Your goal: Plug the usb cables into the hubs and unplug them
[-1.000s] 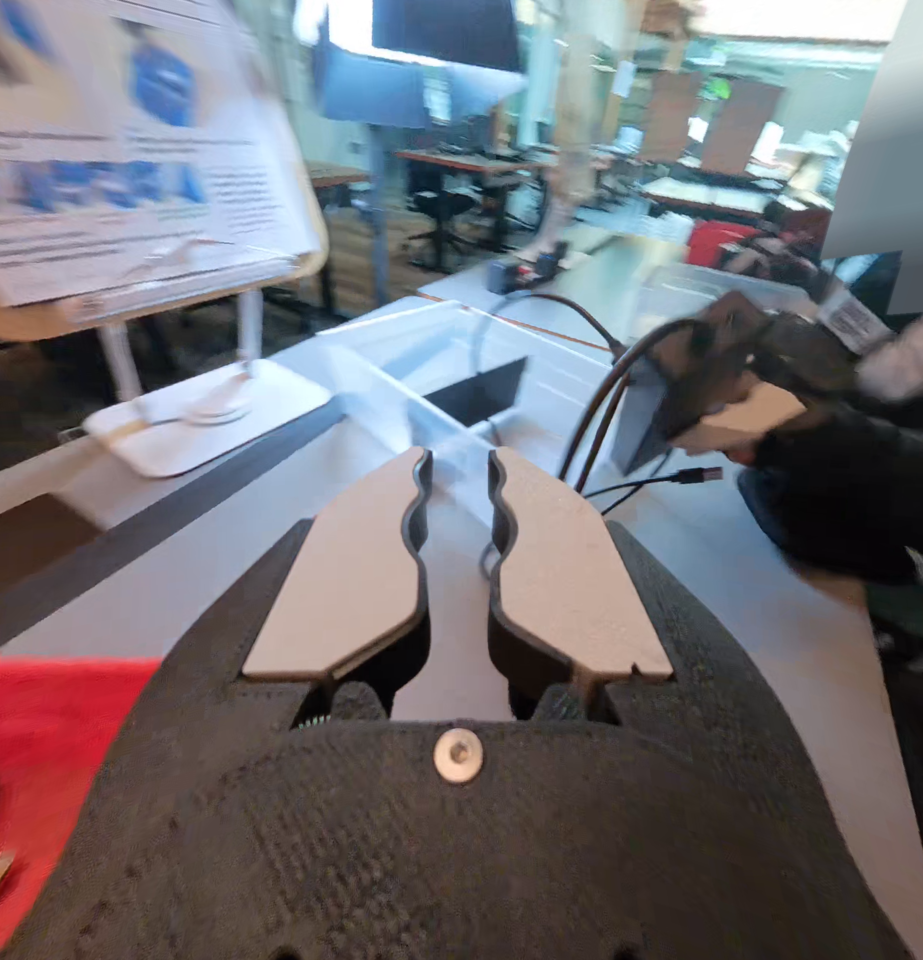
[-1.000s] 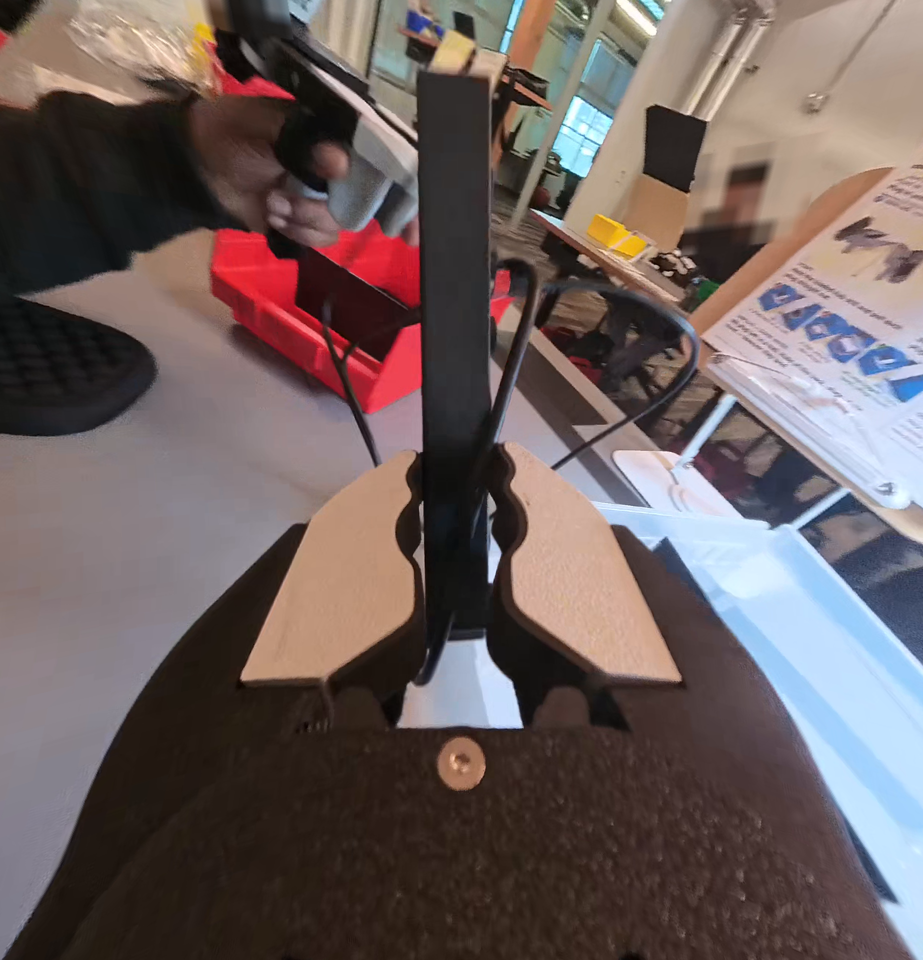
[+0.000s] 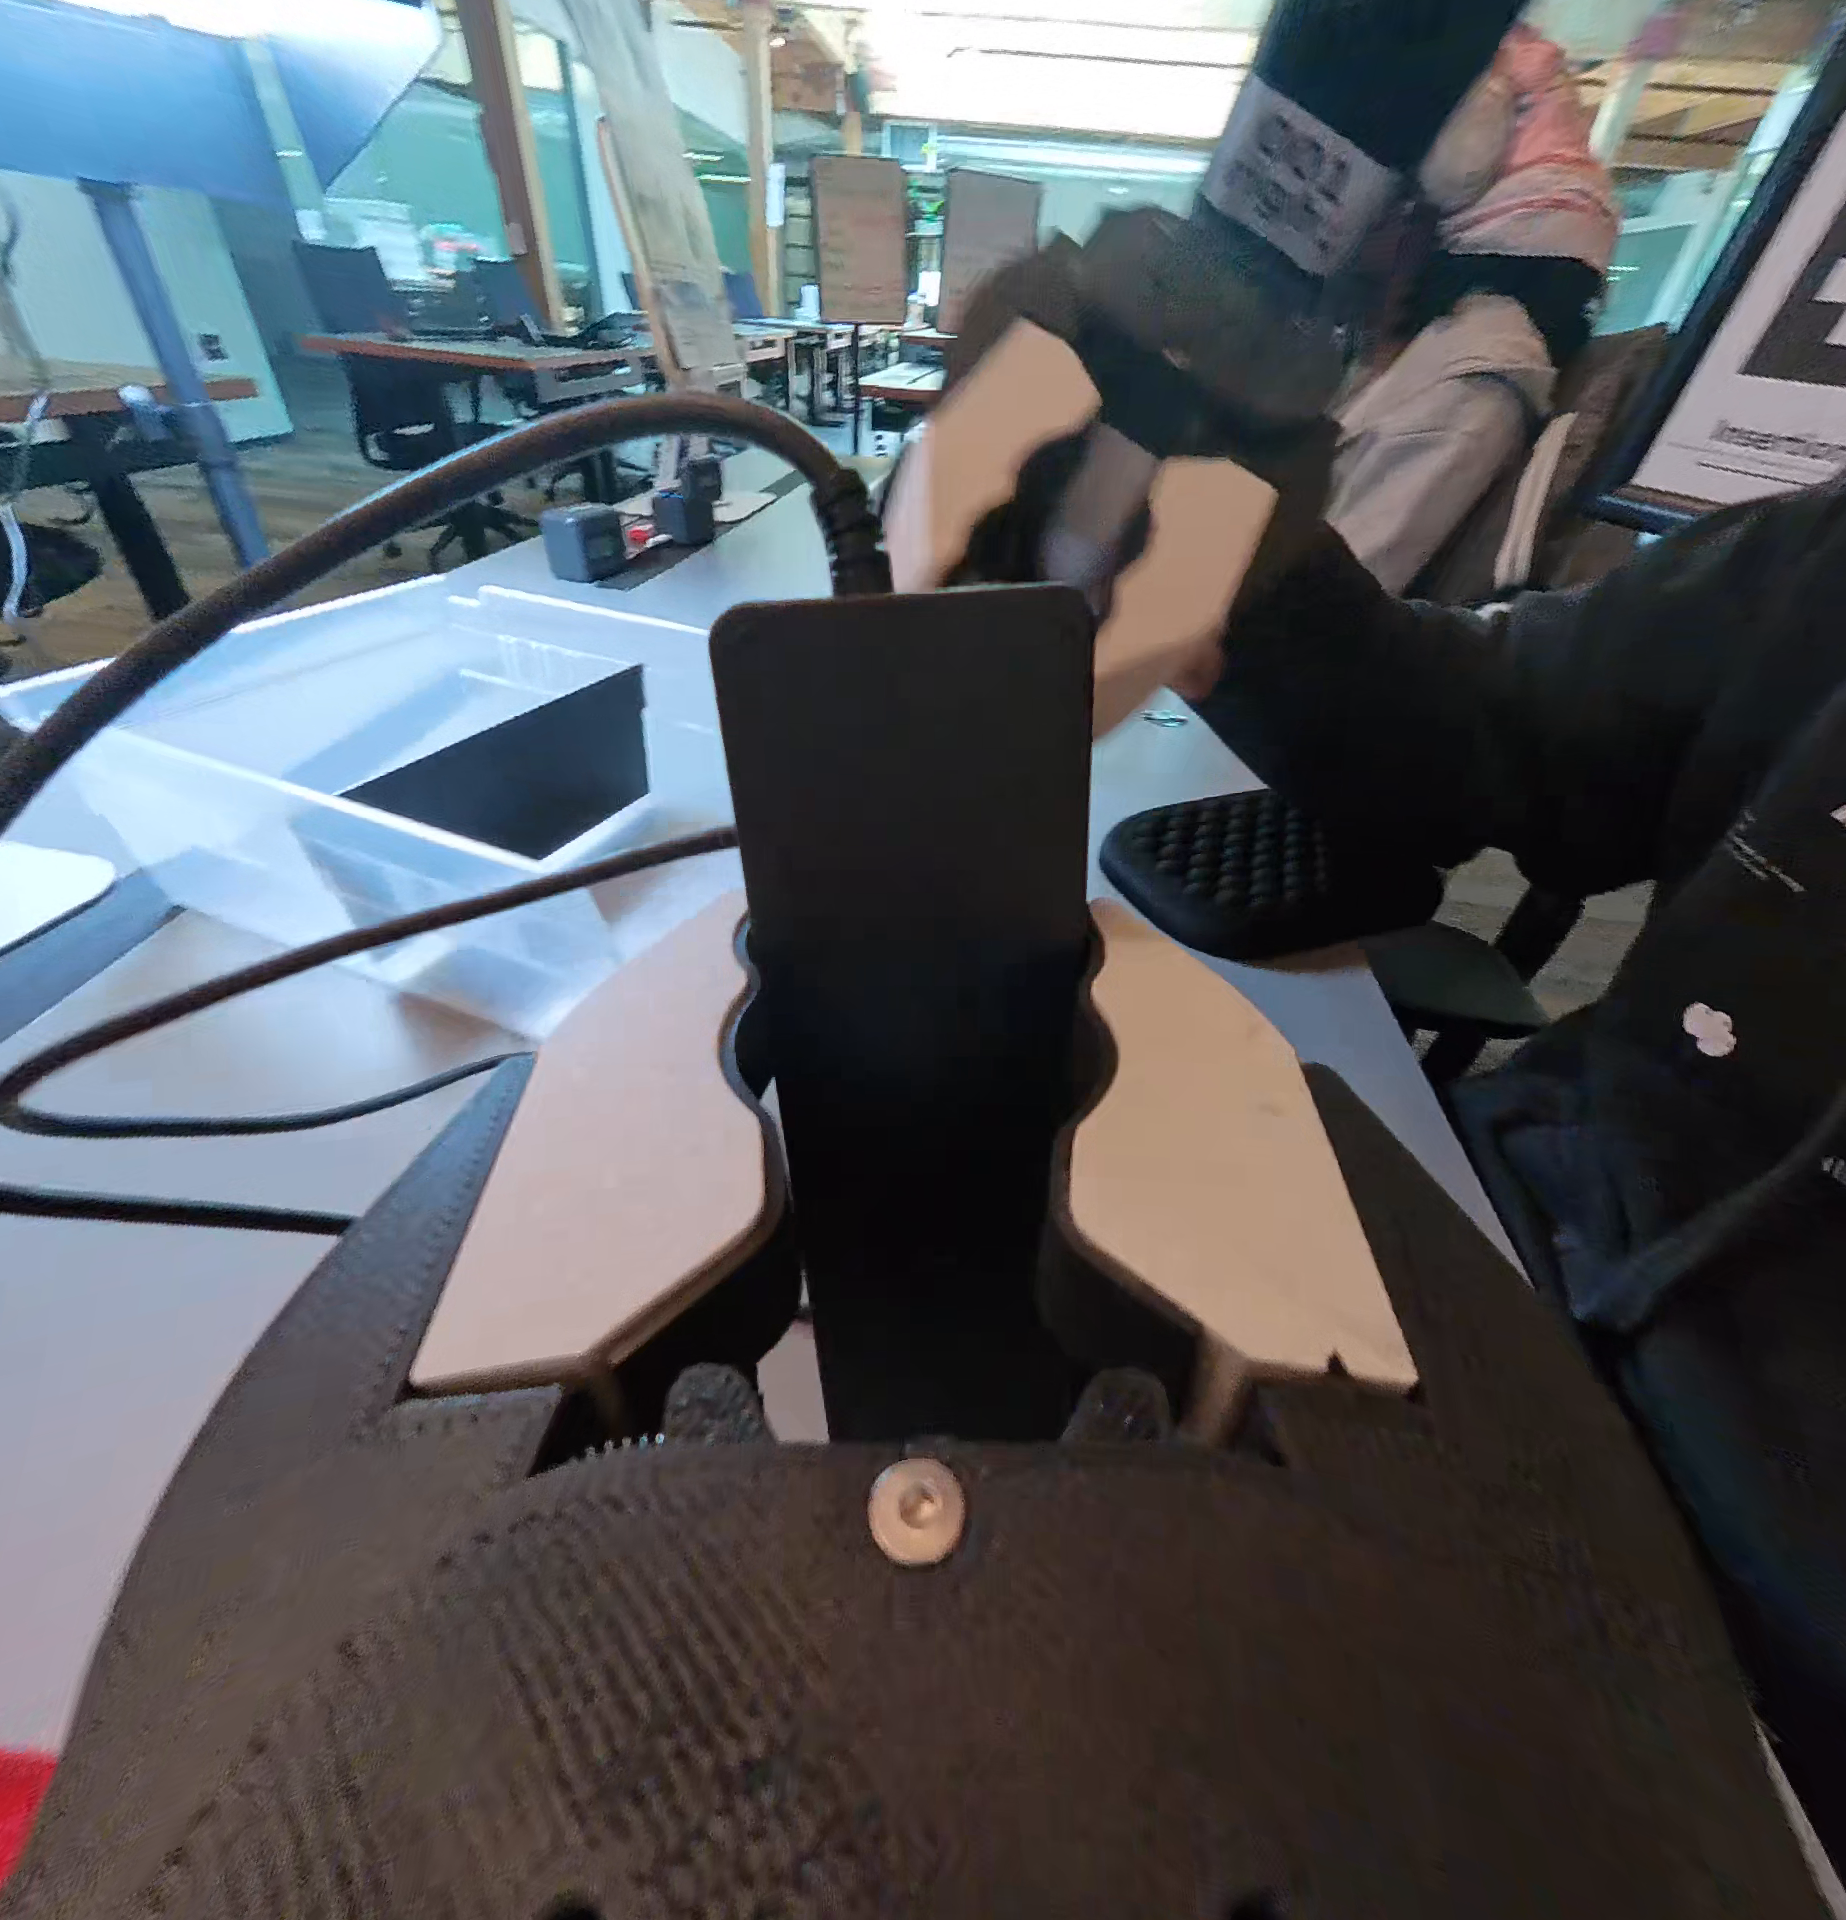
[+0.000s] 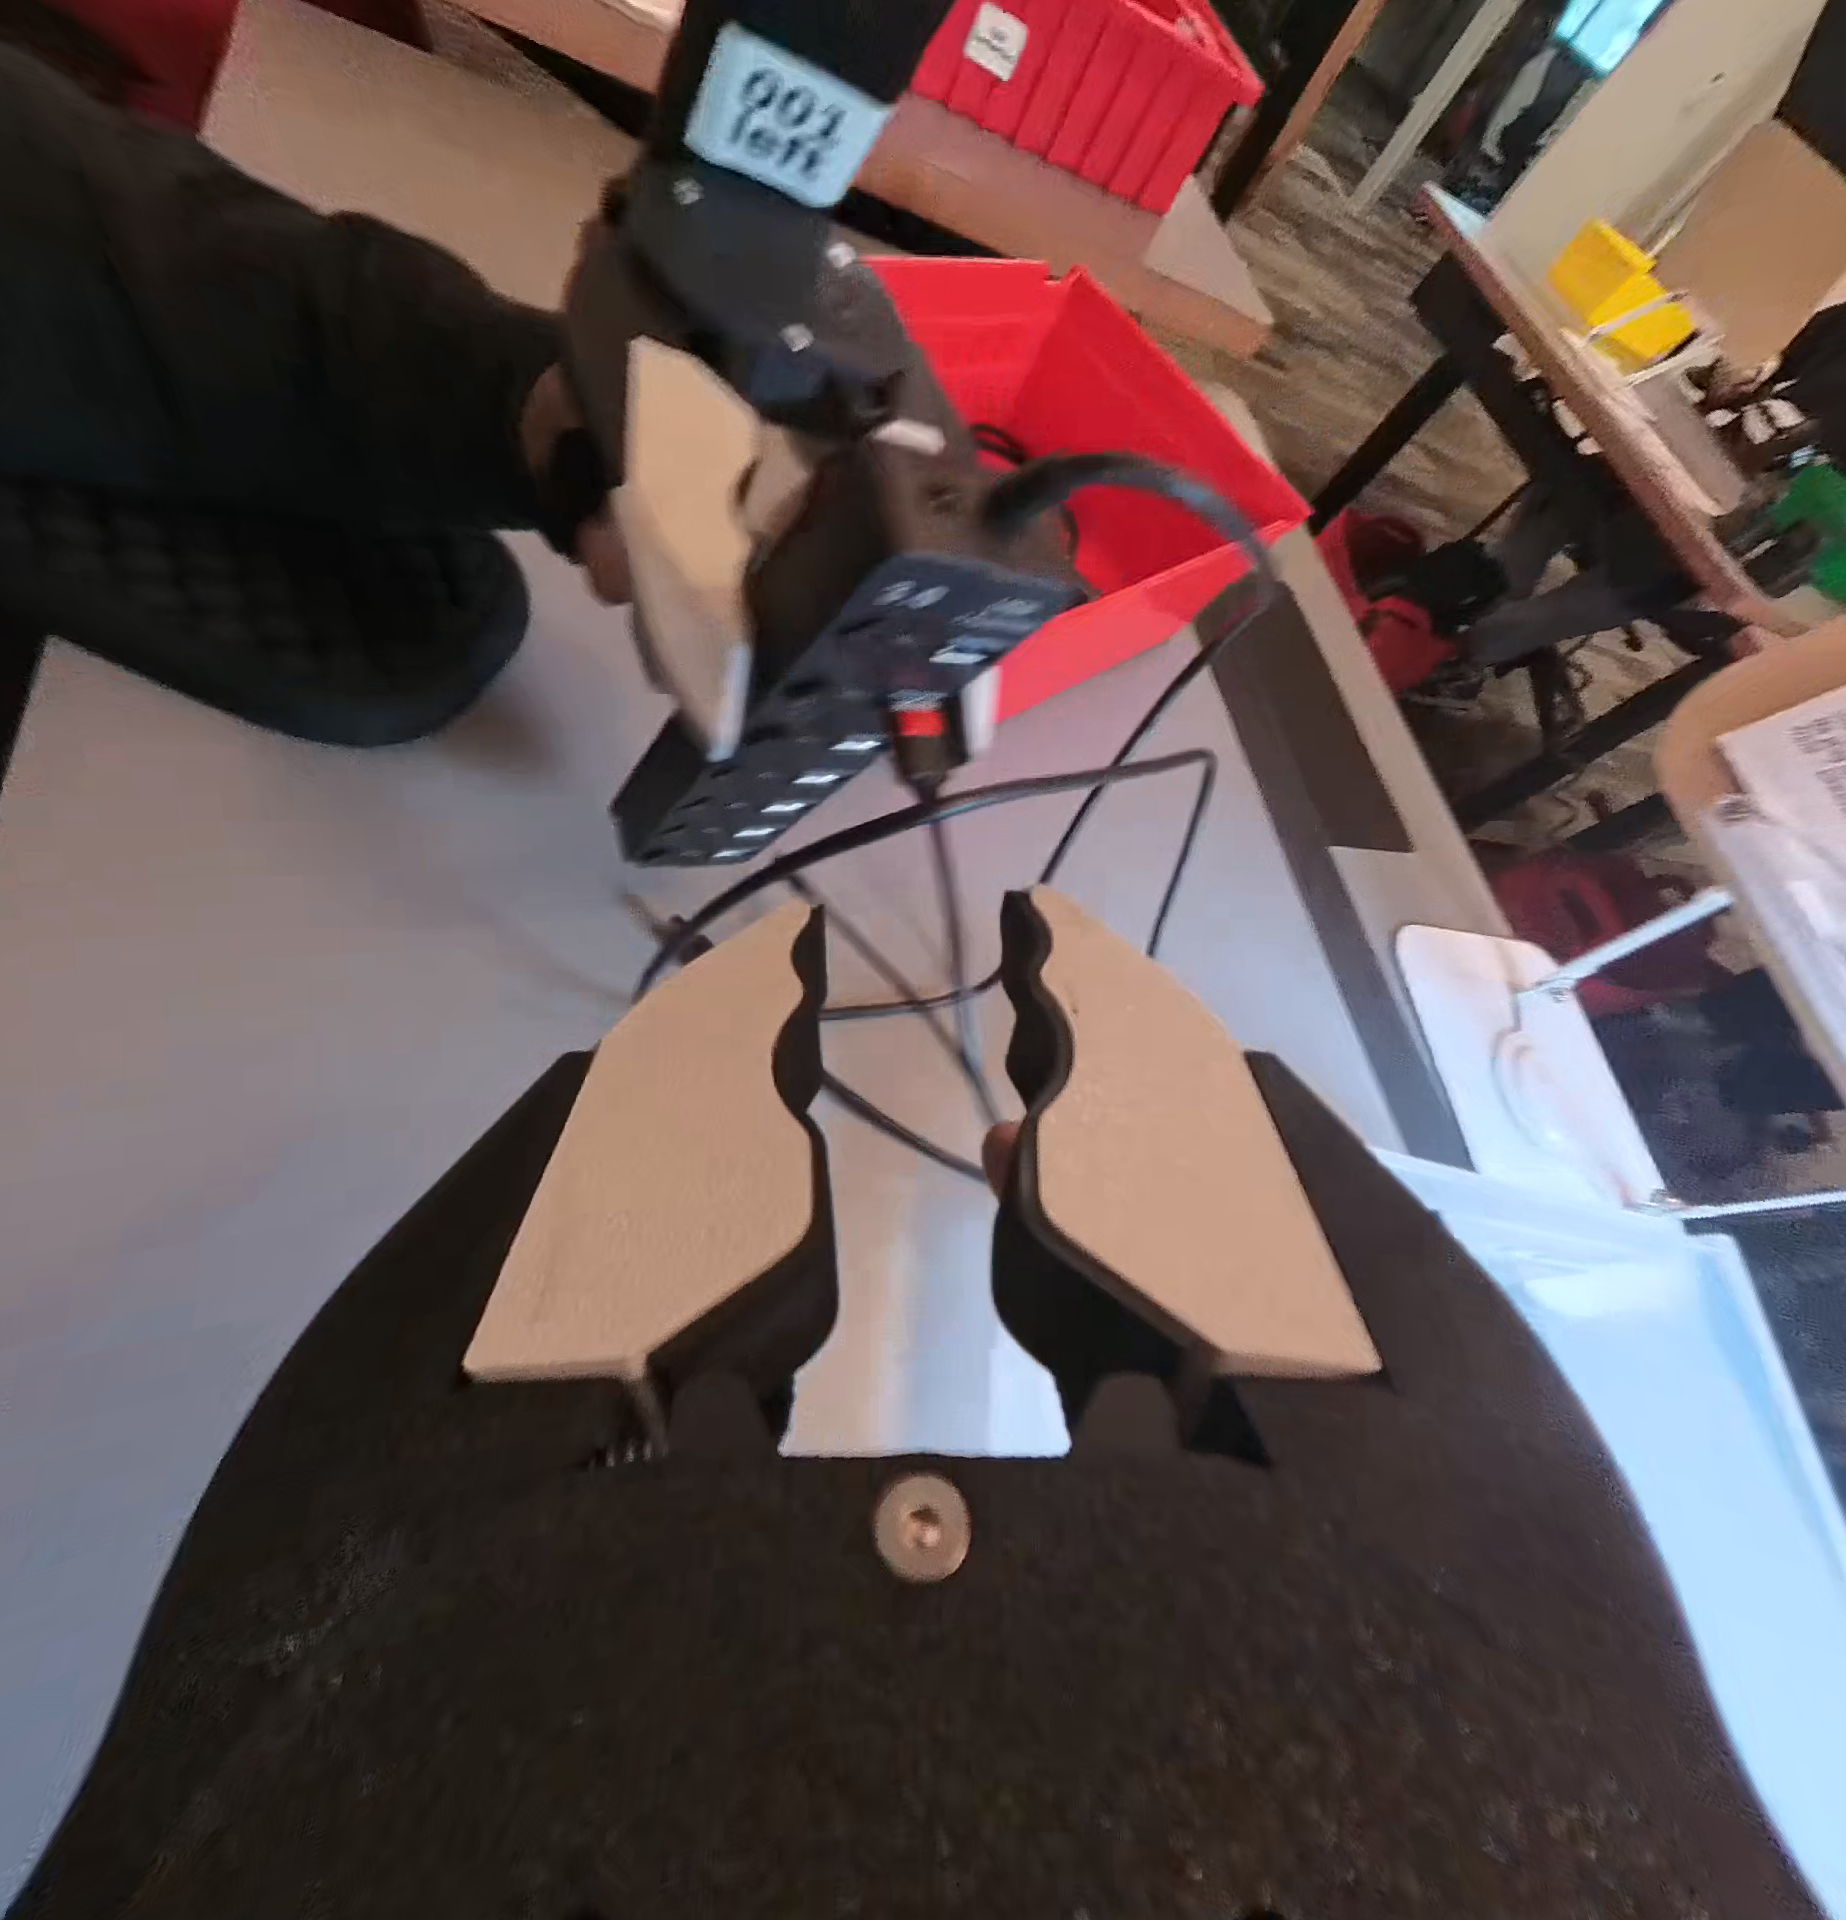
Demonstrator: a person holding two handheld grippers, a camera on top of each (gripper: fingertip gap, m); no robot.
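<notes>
My left gripper (image 3: 919, 925) is shut on a black USB hub (image 3: 903, 779) that stands upright between its fingers. A thick black cable (image 3: 379, 520) arcs from the hub's top to the left. A thin black cable (image 3: 275, 966) loops on the table. In the right wrist view the left gripper (image 4: 857, 717) holds the hub (image 4: 773, 790) tilted above the table, its rows of ports showing. A red-tipped plug (image 4: 919, 727) sits in one port. My right gripper (image 4: 914, 914) is open and empty over loose thin cables (image 4: 1002, 800). It shows blurred in the left wrist view (image 3: 1095, 520).
A clear plastic bin (image 3: 379, 727) stands at the left of the grey table. A red bin (image 4: 1106, 416) stands behind the hub. A black dotted pad (image 3: 1231, 862) lies near the table's edge. A sign stand's white base (image 4: 1501, 1018) is at the right. Spacing between my two grippers at the tips: around 5 centimetres.
The hub has passed from my right gripper to my left. The right gripper has opened and drawn back; the left, empty before, has closed on the hub.
</notes>
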